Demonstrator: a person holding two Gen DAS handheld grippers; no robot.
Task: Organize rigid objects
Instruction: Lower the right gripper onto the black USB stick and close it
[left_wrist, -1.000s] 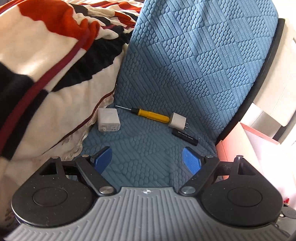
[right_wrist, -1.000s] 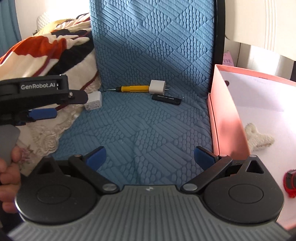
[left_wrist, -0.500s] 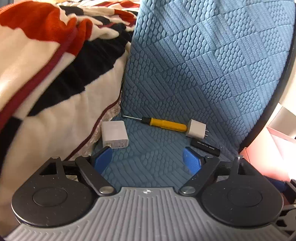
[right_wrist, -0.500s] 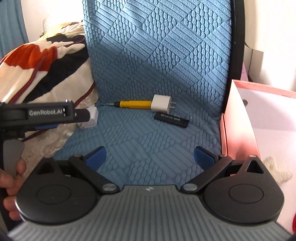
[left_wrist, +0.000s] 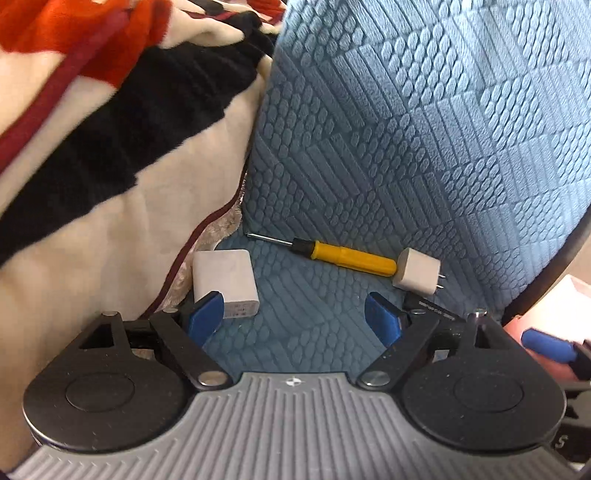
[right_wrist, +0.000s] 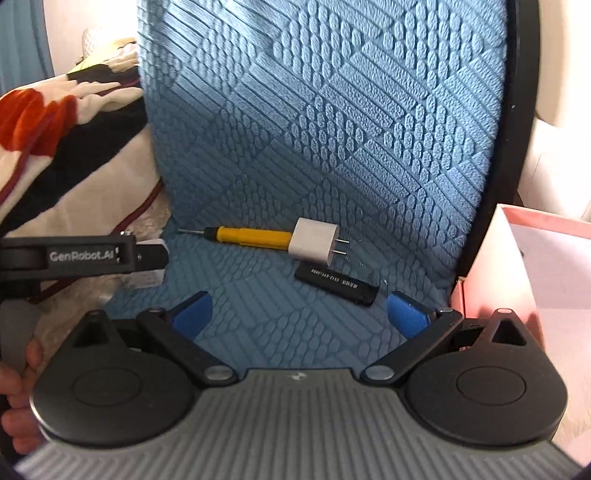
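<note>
On the blue textured chair seat (left_wrist: 306, 317) lie a large white charger block (left_wrist: 225, 282), a yellow screwdriver (left_wrist: 347, 256), a small white plug adapter (left_wrist: 417, 271) and a black stick (right_wrist: 336, 282). My left gripper (left_wrist: 293, 319) is open, its left pad just in front of the large charger. My right gripper (right_wrist: 299, 314) is open, low over the seat, just short of the black stick and the small adapter (right_wrist: 314, 245). The left gripper's body (right_wrist: 85, 254) shows in the right wrist view and hides most of the large charger.
A striped red, black and cream blanket (left_wrist: 92, 147) lies against the seat's left side. The blue chair back (right_wrist: 332, 110) rises right behind the objects. A pink box (right_wrist: 535, 266) stands to the right of the chair.
Both grippers have moved forward and closer to the objects on the seat. The left pad now overlaps the large charger's near edge. Both stayed open.
</note>
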